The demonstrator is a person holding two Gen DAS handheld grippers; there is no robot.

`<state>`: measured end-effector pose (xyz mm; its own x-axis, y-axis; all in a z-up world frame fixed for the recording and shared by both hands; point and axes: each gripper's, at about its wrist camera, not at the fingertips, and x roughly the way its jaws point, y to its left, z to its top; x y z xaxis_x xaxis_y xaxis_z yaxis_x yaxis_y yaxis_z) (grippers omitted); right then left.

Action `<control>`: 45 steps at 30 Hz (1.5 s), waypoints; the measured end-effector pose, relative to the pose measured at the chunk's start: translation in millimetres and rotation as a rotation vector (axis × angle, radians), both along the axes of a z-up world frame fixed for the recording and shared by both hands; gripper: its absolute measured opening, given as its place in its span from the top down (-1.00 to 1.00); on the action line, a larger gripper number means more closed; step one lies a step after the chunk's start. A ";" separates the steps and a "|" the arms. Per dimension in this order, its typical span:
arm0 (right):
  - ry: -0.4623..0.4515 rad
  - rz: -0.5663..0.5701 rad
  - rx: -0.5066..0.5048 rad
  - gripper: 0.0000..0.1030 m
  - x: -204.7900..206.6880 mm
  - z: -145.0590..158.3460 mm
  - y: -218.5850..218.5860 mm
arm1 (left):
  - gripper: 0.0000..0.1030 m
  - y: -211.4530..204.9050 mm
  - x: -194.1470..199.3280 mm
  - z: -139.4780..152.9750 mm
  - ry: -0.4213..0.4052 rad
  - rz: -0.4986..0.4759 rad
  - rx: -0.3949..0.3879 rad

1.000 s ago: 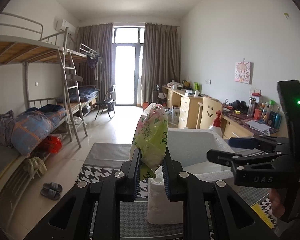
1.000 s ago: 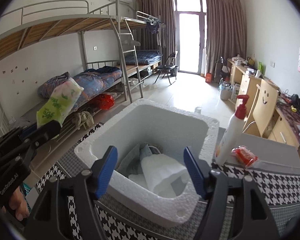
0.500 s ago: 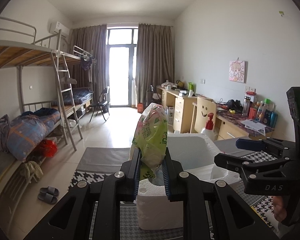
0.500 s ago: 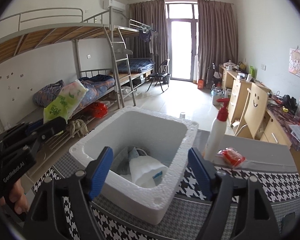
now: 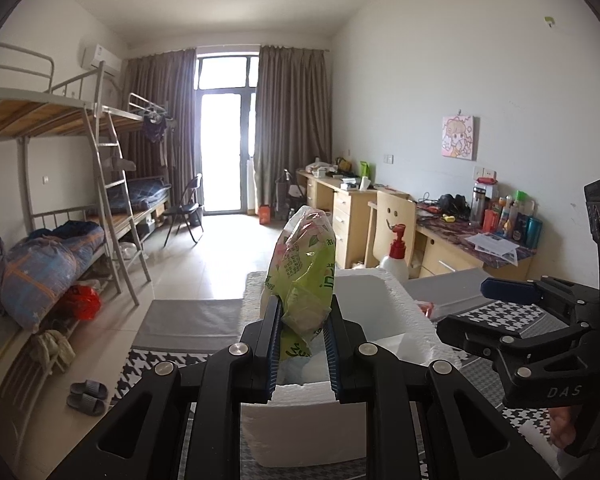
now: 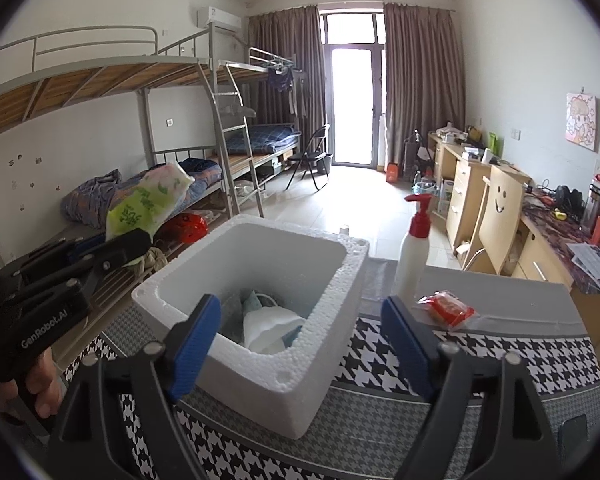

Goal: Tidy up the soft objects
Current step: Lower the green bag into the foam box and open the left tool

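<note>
The green tissue pack [image 5: 303, 280] sticks up from the left gripper [image 5: 302, 354], whose jaws squeeze its bottom end, just above the near edge of the white foam box [image 6: 320, 364]. White soft things [image 6: 268, 330] lie inside the box. The right gripper [image 6: 300, 344] hangs in front of the box, its jaws wide, just opened more, holding nothing. A pump bottle [image 6: 412, 256] and a red packet [image 6: 446, 312] sit beside the box on the tabletop [image 6: 520, 364].

One foam box [image 6: 260, 376], one pump bottle [image 6: 414, 256], one red packet [image 6: 446, 312] and one green tissue pack [image 5: 304, 280] are counted.
</note>
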<state>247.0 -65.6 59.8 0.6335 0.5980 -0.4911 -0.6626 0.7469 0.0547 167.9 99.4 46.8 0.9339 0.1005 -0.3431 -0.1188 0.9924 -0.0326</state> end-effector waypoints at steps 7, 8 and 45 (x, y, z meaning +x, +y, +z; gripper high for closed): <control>-0.002 -0.021 0.019 -0.75 -0.4 1.1 -9.5 | 0.59 -7.4 6.4 0.1 0.012 -0.019 0.010; -0.002 -0.022 0.019 -0.75 -0.2 0.7 -10.6 | 0.59 -8.3 7.9 -0.1 0.014 -0.021 0.013; 0.020 -0.103 0.062 -0.76 -3.3 -6.2 -49.4 | 0.09 -15.4 57.4 -17.8 0.156 -0.037 -0.017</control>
